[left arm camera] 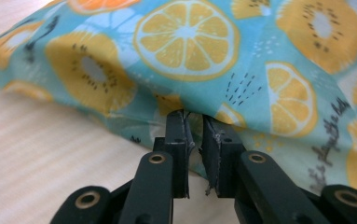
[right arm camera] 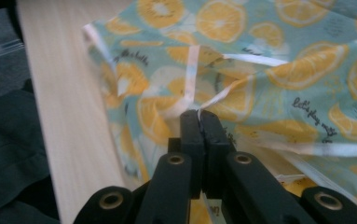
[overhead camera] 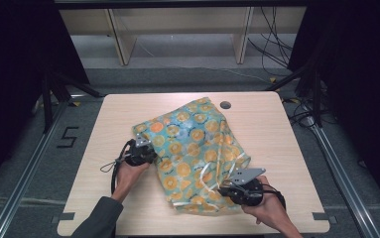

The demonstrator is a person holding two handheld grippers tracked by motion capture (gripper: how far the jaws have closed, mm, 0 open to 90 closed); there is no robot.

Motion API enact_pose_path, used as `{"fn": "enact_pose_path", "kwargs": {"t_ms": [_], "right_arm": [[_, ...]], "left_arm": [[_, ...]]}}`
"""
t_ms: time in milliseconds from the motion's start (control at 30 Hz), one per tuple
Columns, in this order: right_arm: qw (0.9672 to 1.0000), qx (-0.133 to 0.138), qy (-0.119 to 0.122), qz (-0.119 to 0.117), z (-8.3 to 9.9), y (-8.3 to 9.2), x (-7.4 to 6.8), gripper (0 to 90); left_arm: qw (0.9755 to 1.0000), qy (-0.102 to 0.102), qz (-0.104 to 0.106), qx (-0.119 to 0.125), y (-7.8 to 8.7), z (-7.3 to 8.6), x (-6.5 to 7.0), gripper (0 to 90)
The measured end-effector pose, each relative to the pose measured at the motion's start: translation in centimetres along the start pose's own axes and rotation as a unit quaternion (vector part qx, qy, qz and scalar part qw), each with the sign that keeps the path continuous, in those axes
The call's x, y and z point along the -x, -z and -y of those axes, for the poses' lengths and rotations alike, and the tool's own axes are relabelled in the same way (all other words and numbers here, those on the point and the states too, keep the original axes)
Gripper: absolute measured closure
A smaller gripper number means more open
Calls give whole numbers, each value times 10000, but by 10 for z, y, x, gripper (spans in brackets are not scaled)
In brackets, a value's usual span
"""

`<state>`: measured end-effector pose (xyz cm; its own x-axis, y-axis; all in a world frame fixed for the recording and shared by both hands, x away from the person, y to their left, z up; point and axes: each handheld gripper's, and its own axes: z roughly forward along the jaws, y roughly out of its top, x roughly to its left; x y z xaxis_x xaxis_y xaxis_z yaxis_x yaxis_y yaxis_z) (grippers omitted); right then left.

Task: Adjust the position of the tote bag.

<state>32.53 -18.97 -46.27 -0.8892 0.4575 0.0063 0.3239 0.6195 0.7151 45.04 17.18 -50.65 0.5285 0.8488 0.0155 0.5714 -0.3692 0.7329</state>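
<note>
The left gripper [overhead camera: 139, 144] sat at the left edge of the fruit-print cloth [overhead camera: 192, 148], held in the person's left hand [overhead camera: 128, 176] near the middle-left of the wooden table [overhead camera: 277, 129]. In the left gripper view its jaws stood nearly together, a narrow gap between the pads, with a fold of the cloth [left arm camera: 241, 65] pinched at their tips; the fabric rose from that point and draped away above. The left gripper [left arm camera: 194, 128] met the cloth just above the bare tabletop [left arm camera: 41, 154].

The cloth, teal with orange citrus slices and kiwi rounds, lay bunched across the centre of the table, reaching from near the small round hole [overhead camera: 225, 105] at the far side down toward the near edge. White ribbon ties [overhead camera: 217, 158] trailed over its right half.

The right gripper [overhead camera: 229, 191] rested at the cloth's near right corner, in the person's right hand [overhead camera: 269, 210]. In the right gripper view, the right gripper [right arm camera: 200, 114] had its jaws pressed fully together, clamping the cloth [right arm camera: 278, 60] where a white tie [right arm camera: 190, 74] crossed the fabric. The table edge [right arm camera: 59, 93] ran along the left of that view.
</note>
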Motion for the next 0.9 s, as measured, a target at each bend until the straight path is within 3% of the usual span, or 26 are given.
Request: {"fn": "enact_pose_path", "kwargs": {"t_ms": [167,233,333,400,433,467,533,567,667,700,733,767,800,867,900], "right_arm": [[9997,-14,63,-239,-6,-9,-15,898],[9993,36,109,-364,-8,-12,-17,871],[9994,41,-132,-330,-10,-4,-17,726],[9988,329,-164,-337,-13,5,-12,627],[9981,466,-225,-321,-15,13,-9,594],[9972,605,-373,-232,-17,19,-5,566],[9952,878,-426,78,-19,34,3,520],[9937,922,-601,190,-20,41,6,506],[9901,992,-779,624,-18,52,24,477],[9889,1002,-749,797,-17,53,31,472],[9868,994,-872,939,-15,53,38,462],[9843,969,-979,1101,-13,52,45,458],[9833,947,-1129,1072,-12,52,53,457],[9780,850,-1371,1324,-9,47,69,433],[9753,776,-1616,1291,-8,44,75,430]], "left_arm": [[9996,141,-212,154,-9,-5,-16,794],[9991,316,-190,198,-8,-4,-21,781],[9985,441,-151,275,7,-6,-26,723],[9965,648,-133,507,23,-7,-23,635],[9967,599,-73,547,33,-8,-20,602],[9966,550,13,615,42,-8,-16,570],[9960,509,210,700,57,-6,-4,500],[9956,521,344,704,63,-4,2,470],[9942,561,705,594,74,6,19,376],[9938,592,747,576,75,11,25,352],[9952,449,741,452,76,16,27,329],[9950,524,763,378,76,22,31,308],[9947,572,828,217,77,27,32,284],[9917,826,981,91,74,37,34,260],[9906,914,1012,50,73,41,35,247]]}}
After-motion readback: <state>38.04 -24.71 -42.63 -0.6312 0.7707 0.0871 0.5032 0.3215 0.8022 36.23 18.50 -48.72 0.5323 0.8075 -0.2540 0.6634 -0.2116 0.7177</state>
